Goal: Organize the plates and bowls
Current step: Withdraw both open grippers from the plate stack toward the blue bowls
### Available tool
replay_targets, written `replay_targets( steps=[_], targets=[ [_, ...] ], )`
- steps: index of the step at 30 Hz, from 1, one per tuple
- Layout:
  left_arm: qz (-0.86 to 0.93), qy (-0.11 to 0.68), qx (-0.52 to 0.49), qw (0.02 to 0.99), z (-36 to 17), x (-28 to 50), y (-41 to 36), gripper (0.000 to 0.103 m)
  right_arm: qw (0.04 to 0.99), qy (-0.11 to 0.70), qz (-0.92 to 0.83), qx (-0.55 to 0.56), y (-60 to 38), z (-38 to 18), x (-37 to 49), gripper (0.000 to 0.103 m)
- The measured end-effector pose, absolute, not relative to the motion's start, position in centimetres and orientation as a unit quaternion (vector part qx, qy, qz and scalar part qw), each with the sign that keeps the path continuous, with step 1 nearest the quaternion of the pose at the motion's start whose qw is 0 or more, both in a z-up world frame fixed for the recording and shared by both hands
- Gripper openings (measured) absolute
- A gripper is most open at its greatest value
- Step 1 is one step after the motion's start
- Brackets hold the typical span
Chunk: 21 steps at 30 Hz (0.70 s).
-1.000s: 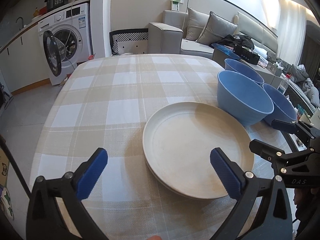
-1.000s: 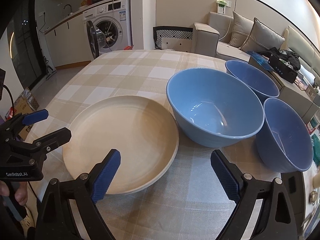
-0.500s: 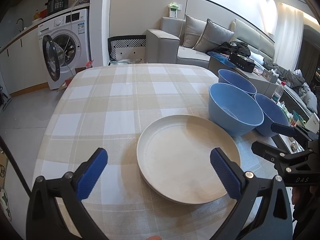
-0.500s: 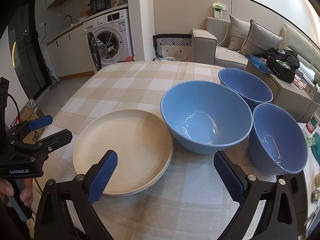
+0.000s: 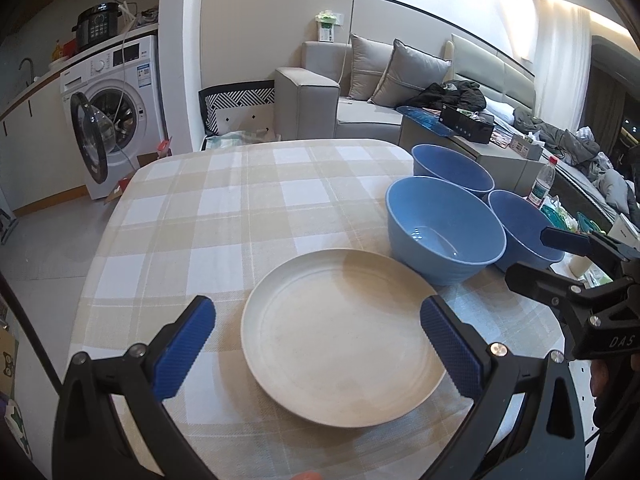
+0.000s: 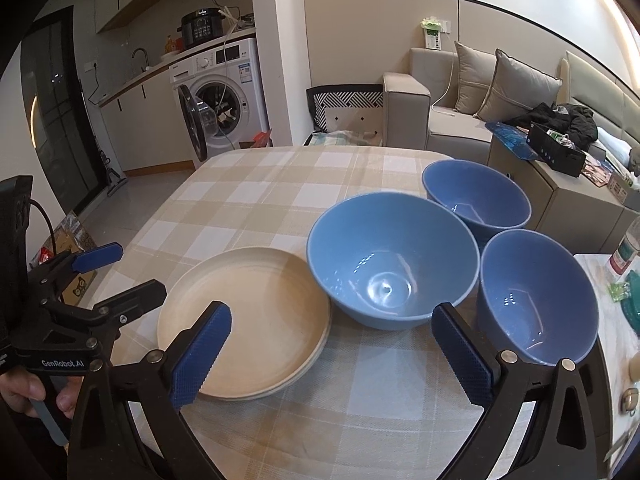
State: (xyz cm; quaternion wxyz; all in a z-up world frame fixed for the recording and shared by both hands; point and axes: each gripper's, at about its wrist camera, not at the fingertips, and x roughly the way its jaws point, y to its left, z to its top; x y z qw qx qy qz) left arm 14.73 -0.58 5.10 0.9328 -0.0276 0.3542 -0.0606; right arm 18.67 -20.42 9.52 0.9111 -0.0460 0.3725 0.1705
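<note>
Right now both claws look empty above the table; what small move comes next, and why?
Probably bring the right claw down onto the near small bowl. Both claws hang open and empty. The plates already sit stacked, while three blue bowls stand apart on the tablecloth. That small bowl is nearest the right claw, and the big bowl beside it looks wide enough to take it.
</note>
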Motion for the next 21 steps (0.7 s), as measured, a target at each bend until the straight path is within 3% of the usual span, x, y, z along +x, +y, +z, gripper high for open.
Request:
replay_targets(
  steps=[21],
  targets=[
    [-0.095,0.336,-0.017,0.937,8.6,17.8,-4.9,0.103,0.927,0.34,0.158,-0.034,-25.8,14.0,19.9,0.102]
  ],
)
